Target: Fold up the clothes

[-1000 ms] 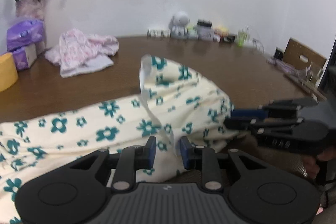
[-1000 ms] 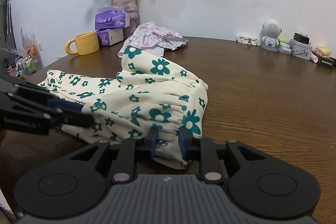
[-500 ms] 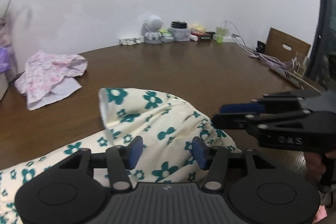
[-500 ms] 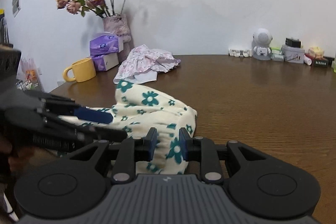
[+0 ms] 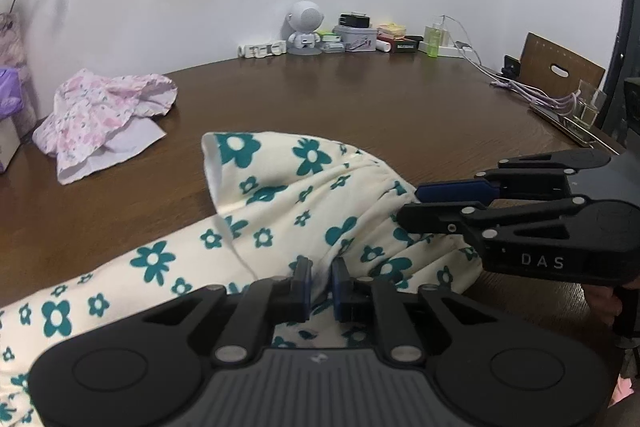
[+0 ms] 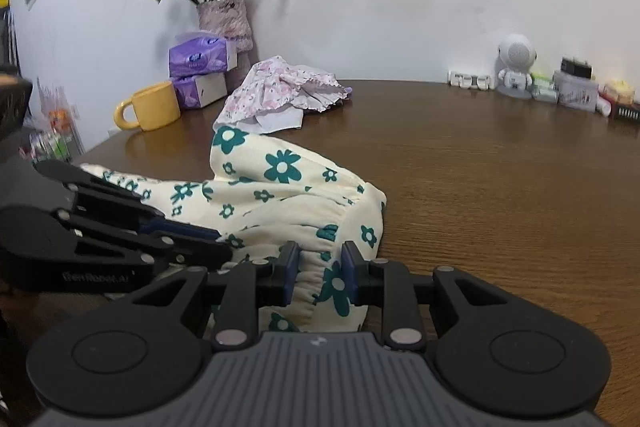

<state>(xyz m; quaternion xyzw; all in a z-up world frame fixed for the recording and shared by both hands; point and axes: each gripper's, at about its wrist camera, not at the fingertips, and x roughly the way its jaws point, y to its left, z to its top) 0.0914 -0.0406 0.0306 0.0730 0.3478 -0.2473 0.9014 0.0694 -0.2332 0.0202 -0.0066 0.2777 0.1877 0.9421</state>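
Note:
A cream garment with teal flowers [image 5: 280, 203] lies bunched on the brown table [image 5: 360, 99], one corner standing up. My left gripper [image 5: 321, 283] is shut on a fold at its near edge. To the right of it, my right gripper [image 5: 408, 205] pinches the gathered edge of the same cloth. In the right wrist view the right gripper [image 6: 320, 275] is shut on the garment's [image 6: 280, 195] thick elastic hem, and the left gripper [image 6: 222, 245] comes in from the left, its tips on the cloth.
A crumpled pink floral garment [image 6: 280, 87] lies behind the cream one. At the back left stand a yellow mug [image 6: 154, 107], purple tissue packs [image 6: 200, 57] and a vase of dried flowers [image 6: 228, 23]. A white robot figure [image 5: 305, 31], small boxes and cables [image 5: 532, 95] line the far edge.
The left gripper stood open over the cloth half a second ago and has closed on a fold. The right gripper kept its hold on the hem, and both views shifted slightly.

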